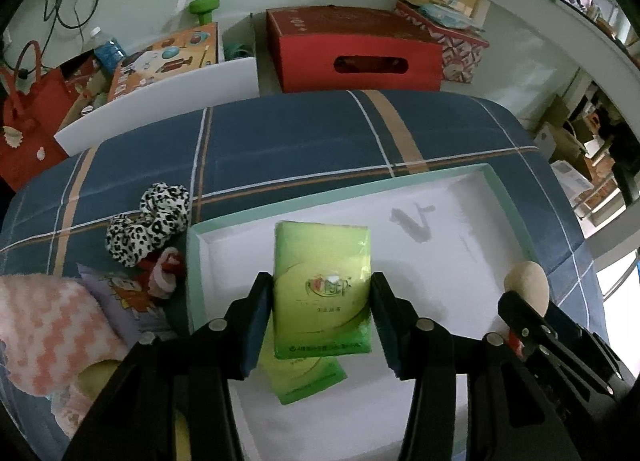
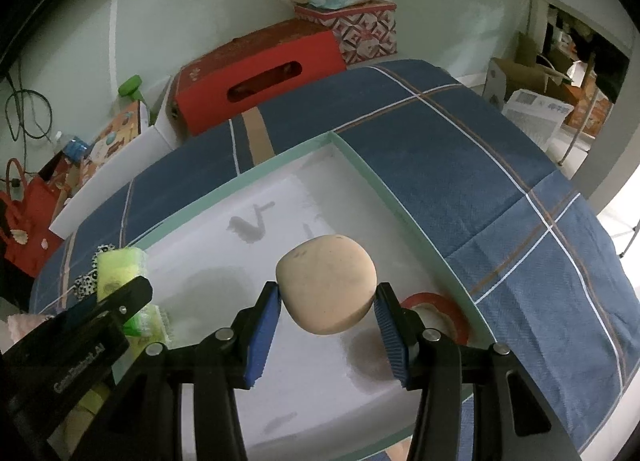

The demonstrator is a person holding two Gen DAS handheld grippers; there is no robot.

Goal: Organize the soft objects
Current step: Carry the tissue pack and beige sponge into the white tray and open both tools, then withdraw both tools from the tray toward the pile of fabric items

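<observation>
A green tissue pack (image 1: pixel 322 285) hangs between the pads of my left gripper (image 1: pixel 320 293), which press on its two sides. It is held over the left part of the white, mint-rimmed tray (image 1: pixel 496 181). A second green pack (image 1: pixel 308 379) lies flat in the tray just below it. My right gripper (image 2: pixel 328 301) is shut on a beige squishy ball (image 2: pixel 326 285) above the tray's (image 2: pixel 360 157) right half. The ball (image 1: pixel 526 285) also shows at the right in the left wrist view. A red tape roll (image 2: pixel 436 317) lies in the tray beside the right finger.
The tray rests on a blue plaid cloth (image 1: pixel 320 133). Left of it lie a leopard-print scrunchie (image 1: pixel 148 229), a red-and-white item (image 1: pixel 166 273), a pink-and-white fluffy piece (image 1: pixel 48 325) and a printed pouch (image 1: pixel 120 297). A red box (image 1: pixel 356 49) and cartons stand on the floor beyond.
</observation>
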